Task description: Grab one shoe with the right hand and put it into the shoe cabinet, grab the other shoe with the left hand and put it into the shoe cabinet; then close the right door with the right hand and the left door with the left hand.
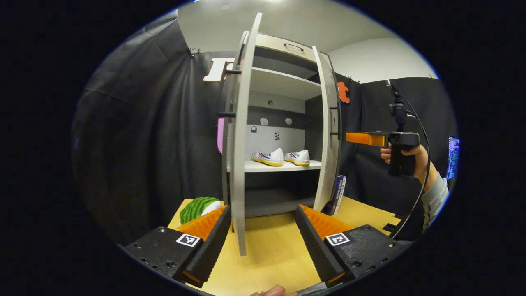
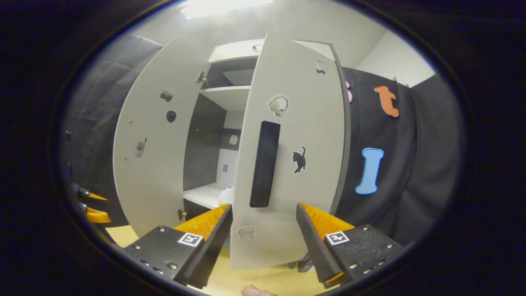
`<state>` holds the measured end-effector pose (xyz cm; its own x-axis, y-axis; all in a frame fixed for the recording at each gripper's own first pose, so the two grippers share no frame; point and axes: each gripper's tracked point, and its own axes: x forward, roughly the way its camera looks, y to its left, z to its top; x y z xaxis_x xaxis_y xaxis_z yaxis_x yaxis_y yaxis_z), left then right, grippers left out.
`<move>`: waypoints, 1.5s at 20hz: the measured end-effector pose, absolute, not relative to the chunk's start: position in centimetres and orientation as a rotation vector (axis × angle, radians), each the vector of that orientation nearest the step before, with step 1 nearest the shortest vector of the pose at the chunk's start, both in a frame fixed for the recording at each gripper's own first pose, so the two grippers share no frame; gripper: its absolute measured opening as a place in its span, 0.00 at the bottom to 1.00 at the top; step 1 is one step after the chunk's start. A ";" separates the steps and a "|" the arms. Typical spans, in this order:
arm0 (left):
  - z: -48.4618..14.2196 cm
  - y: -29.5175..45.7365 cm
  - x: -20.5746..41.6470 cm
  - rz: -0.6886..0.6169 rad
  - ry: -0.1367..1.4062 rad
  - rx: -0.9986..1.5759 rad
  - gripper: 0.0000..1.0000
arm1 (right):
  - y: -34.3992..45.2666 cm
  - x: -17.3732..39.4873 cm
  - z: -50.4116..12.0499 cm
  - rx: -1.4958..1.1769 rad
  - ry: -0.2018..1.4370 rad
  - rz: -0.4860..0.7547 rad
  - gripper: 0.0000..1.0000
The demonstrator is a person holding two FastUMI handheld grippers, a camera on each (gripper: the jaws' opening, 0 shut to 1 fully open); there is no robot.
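Shoe cabinet: pale, standing on a wooden table against the booth's black wall, both doors open. Two white shoes, left shoe and right shoe, sit side by side on the cabinet's middle shelf, toes toward the left door. Left door: seen edge-on in the left gripper view, between the spread fingers of the left gripper, which grips nothing. Right door: in the right gripper view its outer face, with a dark vertical handle and a cat sticker, stands just ahead of the right gripper, fingers apart, holding nothing. A green-and-white object lies on the table left of the cabinet; a book leans at its right side.
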<state>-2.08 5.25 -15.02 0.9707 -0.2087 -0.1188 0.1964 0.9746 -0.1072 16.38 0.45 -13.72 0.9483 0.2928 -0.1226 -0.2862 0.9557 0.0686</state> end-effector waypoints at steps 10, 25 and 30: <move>-7.0 16.1 4.1 0.015 -0.005 -0.038 0.94 | 0.3 13.5 -17.4 0.076 0.129 0.268 0.91; -3.5 17.0 10.5 0.007 0.096 -0.059 0.95 | -0.5 6.3 -16.5 0.058 0.067 0.249 0.91; -3.0 14.5 10.4 -0.008 0.121 -0.066 0.87 | -0.9 4.2 -16.4 0.044 0.072 0.234 0.92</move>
<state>10.37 14.45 -2.96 0.9926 -0.0119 -0.1208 0.0040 0.9978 -0.0660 4.23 -0.88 -16.41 0.9703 0.2328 -0.0657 -0.2296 0.9719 0.0521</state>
